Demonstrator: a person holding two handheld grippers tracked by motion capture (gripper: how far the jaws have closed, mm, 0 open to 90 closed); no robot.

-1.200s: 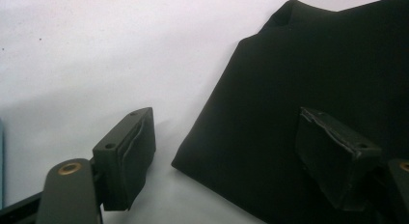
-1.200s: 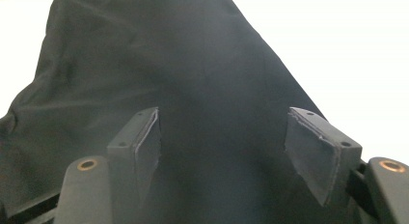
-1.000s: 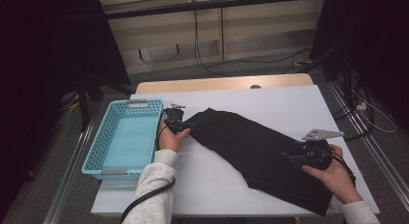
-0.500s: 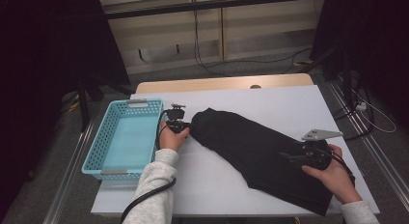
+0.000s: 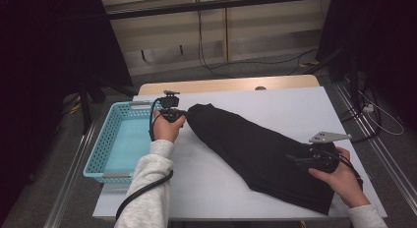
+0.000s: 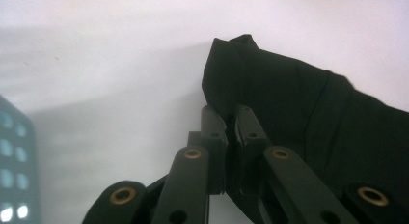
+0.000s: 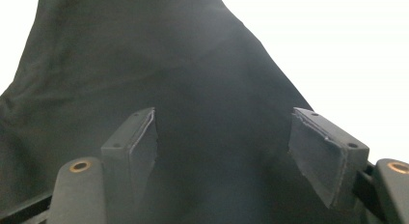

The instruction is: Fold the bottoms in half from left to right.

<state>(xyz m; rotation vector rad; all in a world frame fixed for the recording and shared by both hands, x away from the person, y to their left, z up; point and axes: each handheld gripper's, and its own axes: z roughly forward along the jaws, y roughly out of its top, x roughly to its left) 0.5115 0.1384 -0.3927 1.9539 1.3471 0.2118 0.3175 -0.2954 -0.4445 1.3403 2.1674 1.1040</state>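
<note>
Since the earlier frames the left gripper (image 5: 183,113) has closed its jaws on the near-left end of the black cloth (image 5: 255,152); a second ago they stood wide beside that end. The cloth's end, which lay flat and pointed toward the basket (image 5: 115,149), now looks bunched and slightly raised where it is pinched. The right gripper (image 5: 294,159) sits where it was, over the cloth's lower right part, and the cloth there has not shifted.

The high view shows the whole layout: the cloth lies diagonally across the white table (image 5: 275,102), from just beside the basket down to the near right edge, with a hand on each gripper. It cannot show how the jaws stand.

The left gripper view does: the left gripper (image 6: 226,119) has its two pads drawn nearly together with a fold of cloth (image 6: 308,108) clamped between them, and a corner of the basket (image 6: 14,156) at the far left.

The right gripper view shows the right gripper (image 7: 224,151) with jaws spread wide, the cloth (image 7: 193,79) lying between them, neither pad pressing on it.
</note>
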